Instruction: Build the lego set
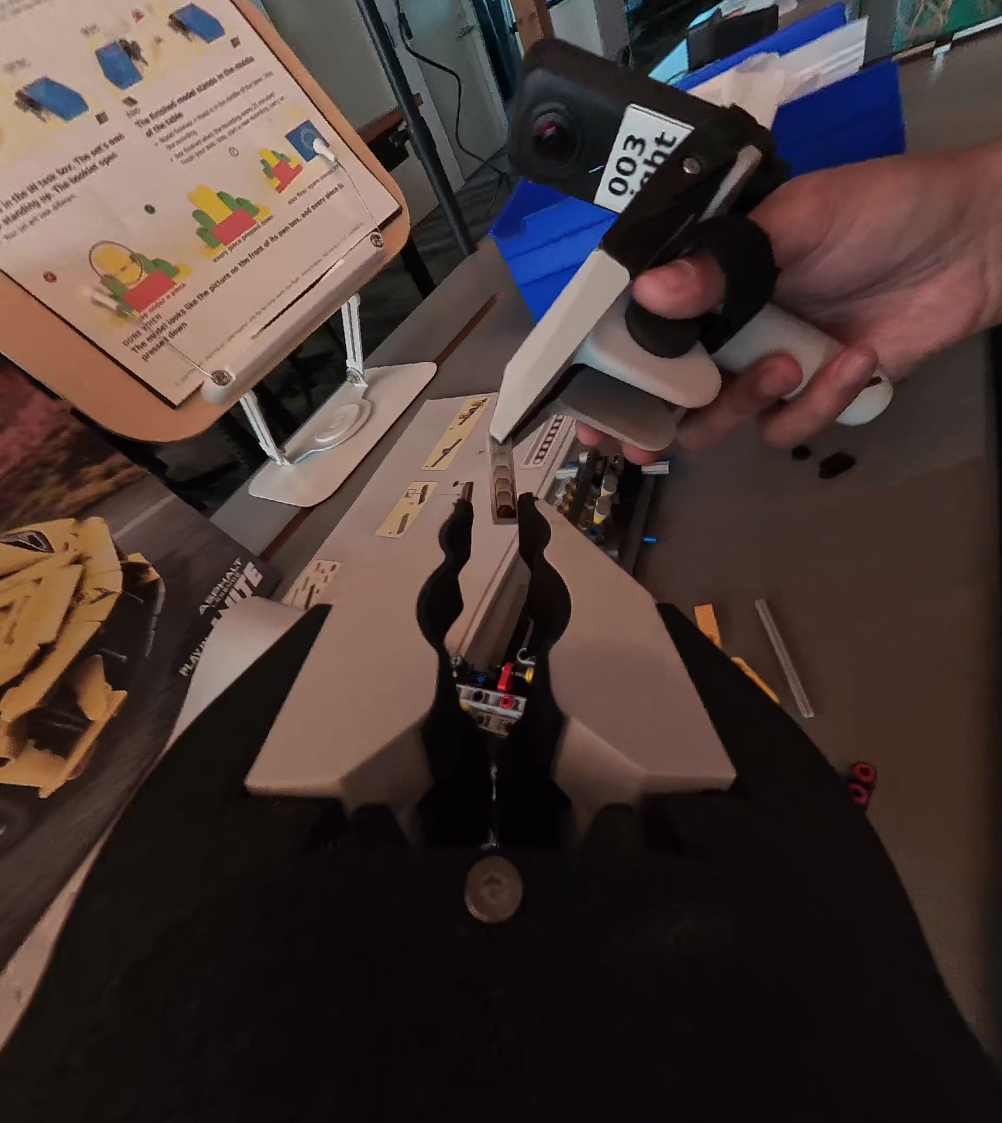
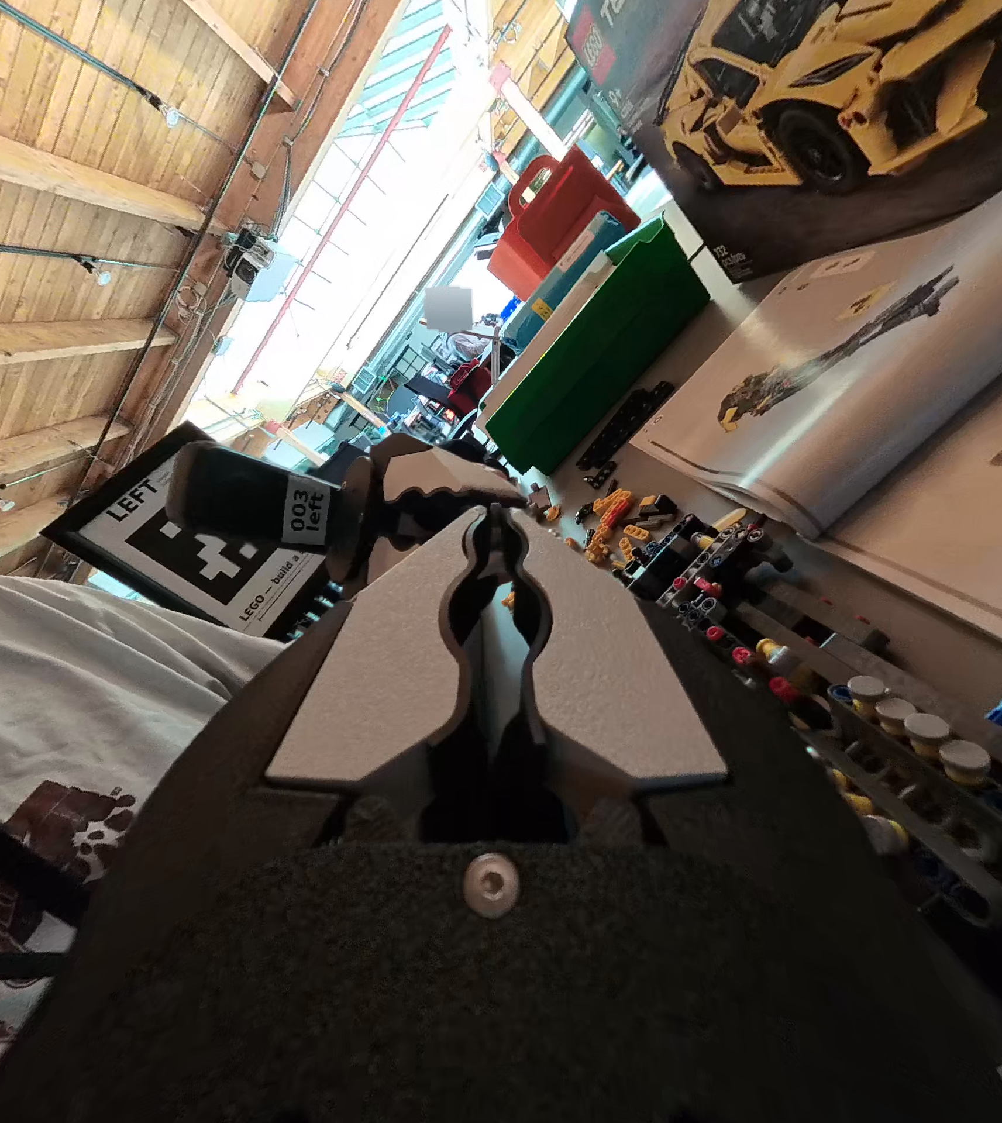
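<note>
Two grippers met over the open instruction booklet, which lay flat on the grey table. The left gripper hovered above the booklet's page with its black fingers slightly spread, and a narrow grey Lego beam stood just beyond the gap between their tips; whether the tips touched it I cannot tell. The right gripper, carried in a person's hand, angled down from beyond the booklet so that its pointed end touched the far end of that same beam. In the right wrist view the right gripper's fingers were nearly pressed together at the tips, pinching something thin and grey; I cannot tell what. The partly built Lego chassis, grey and black with blue and yellow pins, lay just beside the booklet's edge, under the hand. Loose yellow and black pieces were scattered near the booklet's other end, before a green bin. The set's box, showing a yellow car, rested beside the booklet, and a tilted card on a white stand stood behind it.
</note>
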